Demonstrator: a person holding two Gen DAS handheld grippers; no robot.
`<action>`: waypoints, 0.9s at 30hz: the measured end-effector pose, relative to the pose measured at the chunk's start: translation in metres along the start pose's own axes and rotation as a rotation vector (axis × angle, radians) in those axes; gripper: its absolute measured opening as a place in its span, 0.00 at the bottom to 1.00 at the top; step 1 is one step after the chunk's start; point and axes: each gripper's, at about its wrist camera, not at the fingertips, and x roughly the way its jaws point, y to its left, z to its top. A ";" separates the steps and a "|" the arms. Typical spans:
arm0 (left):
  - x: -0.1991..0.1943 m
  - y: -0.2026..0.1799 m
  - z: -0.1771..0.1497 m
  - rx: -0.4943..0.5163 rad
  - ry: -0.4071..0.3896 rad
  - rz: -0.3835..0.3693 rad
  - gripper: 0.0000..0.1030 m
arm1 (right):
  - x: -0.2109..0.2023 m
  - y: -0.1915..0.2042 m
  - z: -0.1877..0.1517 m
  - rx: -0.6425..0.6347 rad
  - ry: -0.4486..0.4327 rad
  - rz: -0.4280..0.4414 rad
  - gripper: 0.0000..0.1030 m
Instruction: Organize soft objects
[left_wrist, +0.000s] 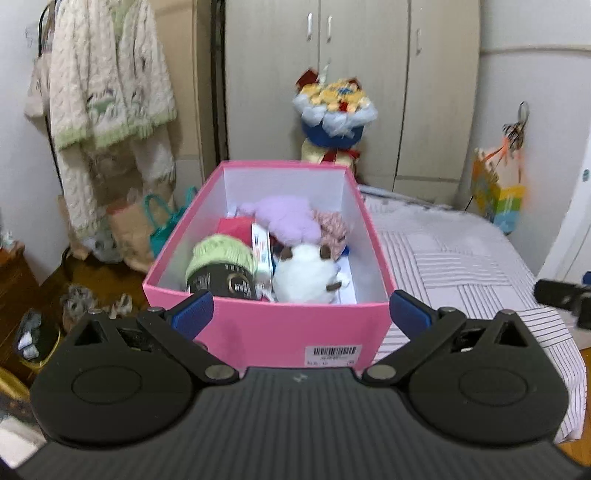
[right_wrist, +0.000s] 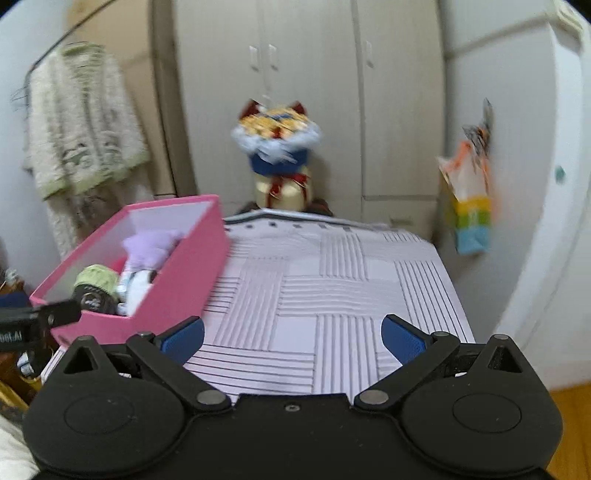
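The pink box (left_wrist: 295, 325) sits at the left edge of the bed (left_wrist: 461, 258), open at the top. The left wrist view looks straight into it: a green yarn ball (left_wrist: 221, 258) at the near left, a white plush toy (left_wrist: 306, 273) at the near right, a purple plush (left_wrist: 288, 218) behind them, and a pink knitted item (left_wrist: 332, 229) at the right wall. A barcode label (left_wrist: 334, 354) is on the near wall.

The left hand-held gripper (left_wrist: 301, 314) stands fully open, empty, its blue pads either side of the box's near wall without touching it.

The right wrist view shows the box only obliquely, at left. The right hand-held gripper (right_wrist: 291, 338) is likewise wide open and empty, over bare striped bedcover.

Both views show a wardrobe (right_wrist: 314, 92) and a bouquet (right_wrist: 277, 144) beyond the bed.
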 end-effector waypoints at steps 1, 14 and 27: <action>0.003 0.000 0.003 -0.013 0.020 -0.005 1.00 | -0.001 -0.004 0.002 0.016 0.001 0.007 1.00; 0.002 -0.017 0.014 0.018 -0.014 -0.073 1.00 | -0.010 -0.013 0.013 -0.009 0.003 0.015 1.00; -0.019 -0.035 -0.002 0.078 -0.049 -0.063 1.00 | -0.028 -0.018 -0.008 0.008 -0.033 -0.012 1.00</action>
